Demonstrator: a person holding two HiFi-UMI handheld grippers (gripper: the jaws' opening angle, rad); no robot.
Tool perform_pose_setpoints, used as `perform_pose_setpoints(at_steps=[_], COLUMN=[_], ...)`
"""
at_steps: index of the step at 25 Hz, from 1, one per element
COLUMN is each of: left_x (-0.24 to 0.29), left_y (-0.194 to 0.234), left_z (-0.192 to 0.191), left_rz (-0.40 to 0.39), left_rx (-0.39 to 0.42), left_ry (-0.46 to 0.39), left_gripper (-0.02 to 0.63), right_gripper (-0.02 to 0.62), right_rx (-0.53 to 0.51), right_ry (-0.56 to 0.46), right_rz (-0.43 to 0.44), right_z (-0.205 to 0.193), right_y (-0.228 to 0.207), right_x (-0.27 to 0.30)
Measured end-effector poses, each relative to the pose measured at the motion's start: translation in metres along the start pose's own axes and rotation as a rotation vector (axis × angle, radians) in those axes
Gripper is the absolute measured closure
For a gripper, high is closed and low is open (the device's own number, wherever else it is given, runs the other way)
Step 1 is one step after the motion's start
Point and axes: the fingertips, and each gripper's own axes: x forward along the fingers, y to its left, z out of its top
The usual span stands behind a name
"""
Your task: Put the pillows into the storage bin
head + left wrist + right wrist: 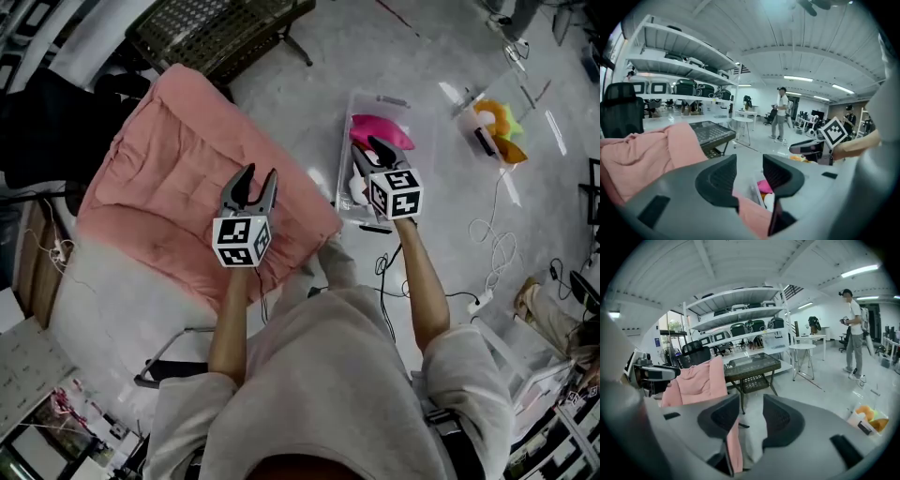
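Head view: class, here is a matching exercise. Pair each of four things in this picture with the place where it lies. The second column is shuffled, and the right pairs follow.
Things
1. pink quilted cushion
2. magenta pillow
3. orange and yellow item
4. dark woven table

Places
A. right of the clear bin, toward the picture's upper right
B. at the picture's top edge
C. inside the clear bin
D. left of the clear bin

Right pairs: 1-D, 2-C, 3-A, 4-B
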Motion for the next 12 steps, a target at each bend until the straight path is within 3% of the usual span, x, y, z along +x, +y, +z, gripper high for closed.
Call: perform_pose_setpoints(at_steps=[3, 9, 12], left_x=[-0.043, -0.122, -0.156], left_y=[0.033, 0.092, 0.112], left_z=[0.006, 0.029, 0.036], left_rz=[0.078, 0.246, 0.309], left_rx=[-0.013, -0.045, -0.062], left_ry=[-0.025, -0.098, -0.132], left_gripper=[0.448, 0.522, 0.563], right_gripper=[0.478, 0.576, 0.595], right_rx=[-0.013, -0.14, -0.162], right_ry=[-0.02, -0.081, -0.115], right_rz=[0.015, 0.095, 0.108], right_z=[0.019, 0.075, 0.092], right_y=[0.04, 0.111, 0.135], right_x=[-0.006, -0.013, -0.025])
